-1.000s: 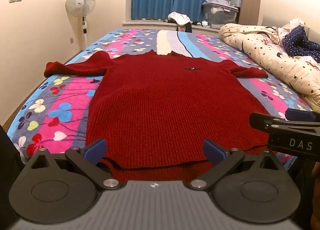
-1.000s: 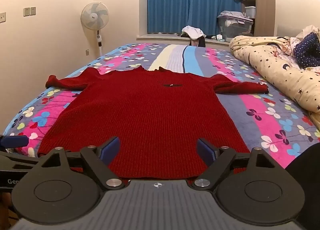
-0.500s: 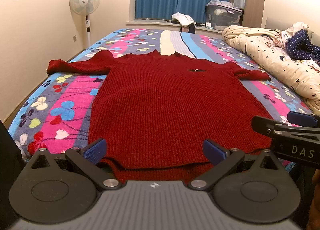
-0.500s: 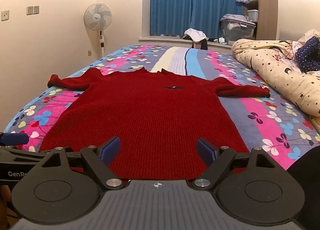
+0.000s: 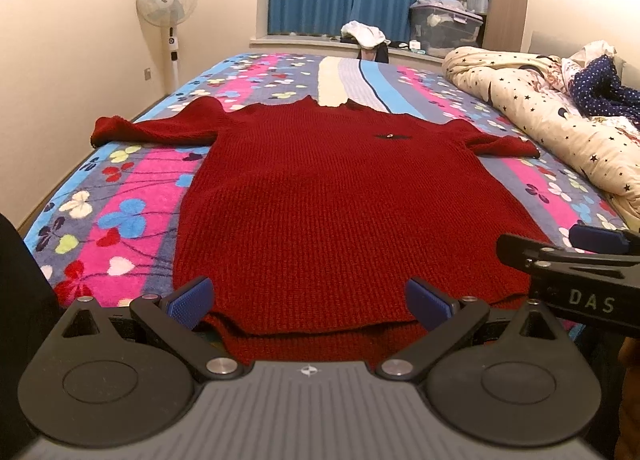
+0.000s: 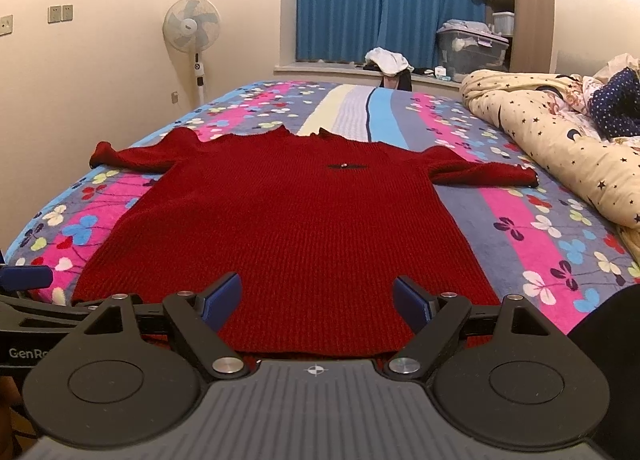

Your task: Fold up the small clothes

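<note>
Where the bed [image 5: 120,196] carries a fleecy cover with bright stripes and clover-like flowers, a red sweater [image 5: 340,200] of thick ribbed knit lies flat on it, front side up, both short sleeves spread outward and the hem at the near edge. A small dark mark sits on its chest. At the hem, the upper layer is slightly shorter, so a strip of the lower layer shows under it. A cream duvet [image 5: 560,120] with dark stars is bunched along the right side of the bed. On the window ledge stands a clear plastic storage box [image 6: 472,48] with pale cloth inside. The left tongs [image 5: 308,300] hover low over the hem, wide apart and grasping nothing. The right tongs [image 6: 318,298] are level beside them, also spread wide and empty.
</note>
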A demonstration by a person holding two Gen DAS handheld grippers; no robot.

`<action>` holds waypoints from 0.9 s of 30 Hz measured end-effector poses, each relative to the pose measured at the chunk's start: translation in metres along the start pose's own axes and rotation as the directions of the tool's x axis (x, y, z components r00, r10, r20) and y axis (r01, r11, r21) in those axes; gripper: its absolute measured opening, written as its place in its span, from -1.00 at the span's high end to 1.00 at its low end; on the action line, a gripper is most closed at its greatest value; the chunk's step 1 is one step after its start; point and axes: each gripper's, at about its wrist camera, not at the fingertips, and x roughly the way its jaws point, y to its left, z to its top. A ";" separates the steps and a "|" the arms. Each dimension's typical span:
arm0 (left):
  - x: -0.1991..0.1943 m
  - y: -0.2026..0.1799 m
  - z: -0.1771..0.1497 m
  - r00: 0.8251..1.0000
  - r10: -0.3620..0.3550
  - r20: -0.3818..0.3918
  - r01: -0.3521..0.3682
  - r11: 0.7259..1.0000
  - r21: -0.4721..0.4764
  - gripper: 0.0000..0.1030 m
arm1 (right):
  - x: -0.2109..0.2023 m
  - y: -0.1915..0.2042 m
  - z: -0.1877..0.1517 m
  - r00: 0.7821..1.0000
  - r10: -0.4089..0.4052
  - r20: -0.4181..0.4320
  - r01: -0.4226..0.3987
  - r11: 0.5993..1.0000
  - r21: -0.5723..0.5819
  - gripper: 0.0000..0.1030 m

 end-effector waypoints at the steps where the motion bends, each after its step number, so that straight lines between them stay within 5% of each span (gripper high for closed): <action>1: 0.000 0.000 0.000 1.000 -0.002 -0.002 0.002 1.000 0.001 -0.99 | 0.001 0.000 -0.001 1.000 0.000 -0.010 0.000 1.000 0.006 -0.64; 27: 0.001 -0.005 -0.001 1.000 -0.012 0.002 0.012 1.000 0.007 -0.99 | -0.001 -0.003 -0.001 1.000 -0.015 -0.010 0.015 1.000 0.003 -0.64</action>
